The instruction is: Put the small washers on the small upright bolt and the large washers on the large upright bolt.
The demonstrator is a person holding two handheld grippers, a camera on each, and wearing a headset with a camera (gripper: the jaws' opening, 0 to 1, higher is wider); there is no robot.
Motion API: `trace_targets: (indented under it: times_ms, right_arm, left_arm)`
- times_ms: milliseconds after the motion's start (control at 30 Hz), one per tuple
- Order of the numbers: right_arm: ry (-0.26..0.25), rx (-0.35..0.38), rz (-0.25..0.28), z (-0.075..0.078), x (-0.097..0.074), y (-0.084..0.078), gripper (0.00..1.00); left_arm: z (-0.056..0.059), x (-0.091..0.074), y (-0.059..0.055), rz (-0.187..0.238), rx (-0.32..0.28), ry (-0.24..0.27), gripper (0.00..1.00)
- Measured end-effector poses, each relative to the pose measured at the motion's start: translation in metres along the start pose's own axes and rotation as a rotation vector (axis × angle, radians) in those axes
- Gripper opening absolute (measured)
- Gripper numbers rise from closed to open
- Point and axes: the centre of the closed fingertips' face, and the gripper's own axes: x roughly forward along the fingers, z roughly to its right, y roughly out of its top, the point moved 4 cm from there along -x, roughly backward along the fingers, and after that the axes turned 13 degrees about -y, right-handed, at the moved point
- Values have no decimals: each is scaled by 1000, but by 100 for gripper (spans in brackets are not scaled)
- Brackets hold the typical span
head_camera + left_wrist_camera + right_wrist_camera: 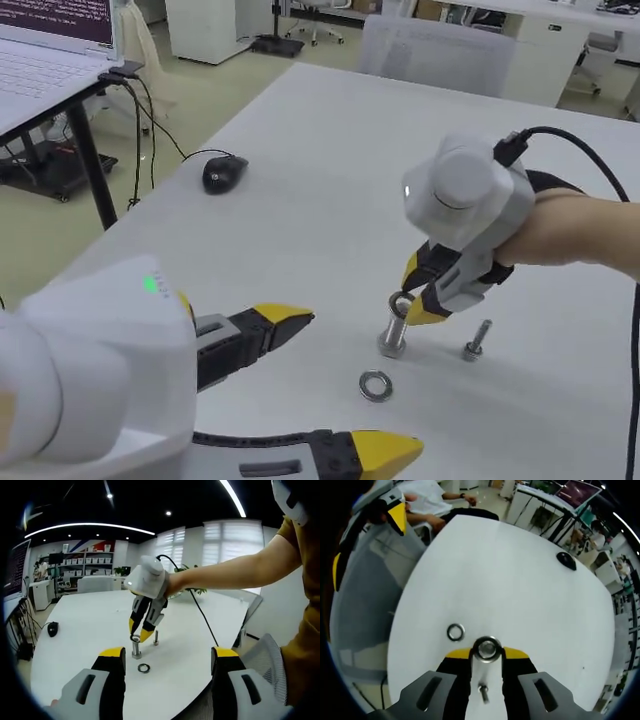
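My right gripper (pixel 424 303) is shut on a large steel washer (pixel 487 648), which it holds at the top of the large upright bolt (pixel 392 336). The small upright bolt (pixel 476 341) stands just right of the large one, apart from it. Another washer (pixel 375 385) lies flat on the white table (pixel 320 180) in front of the large bolt. My left gripper (pixel 352 380) hovers open at the near left with nothing between its yellow-tipped jaws. In the left gripper view the right gripper (pixel 141 630) hangs over the large bolt (pixel 136 650), the loose washer (pixel 144 668) near it.
A black computer mouse (pixel 224 172) with its cable lies on the table's far left. Beyond the left edge a laptop (pixel 40 60) sits on a side table. A grey chair (pixel 430 50) stands at the far edge. The right gripper's black cable (pixel 590 160) arcs above the person's forearm.
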Motion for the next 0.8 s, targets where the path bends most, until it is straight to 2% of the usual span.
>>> trace_targets:
  times_ms: [33,100,367,800]
  right_arm:
    - [15,2,-4,-1,2,0,22]
    - [8,-19,-10,-1,4,-1,22]
    - [32,-29,-29,-2,19,-8,22]
    - [53,-31,-36,-9,48,-17,23]
  left_arm:
    - [-1,0,0,2,-2,2,69]
    - [-2,0,0,1,-4,6,69]
    - [-3,2,-2,3,-15,9,68]
    - [0,6,-8,-7,-30,1,68]
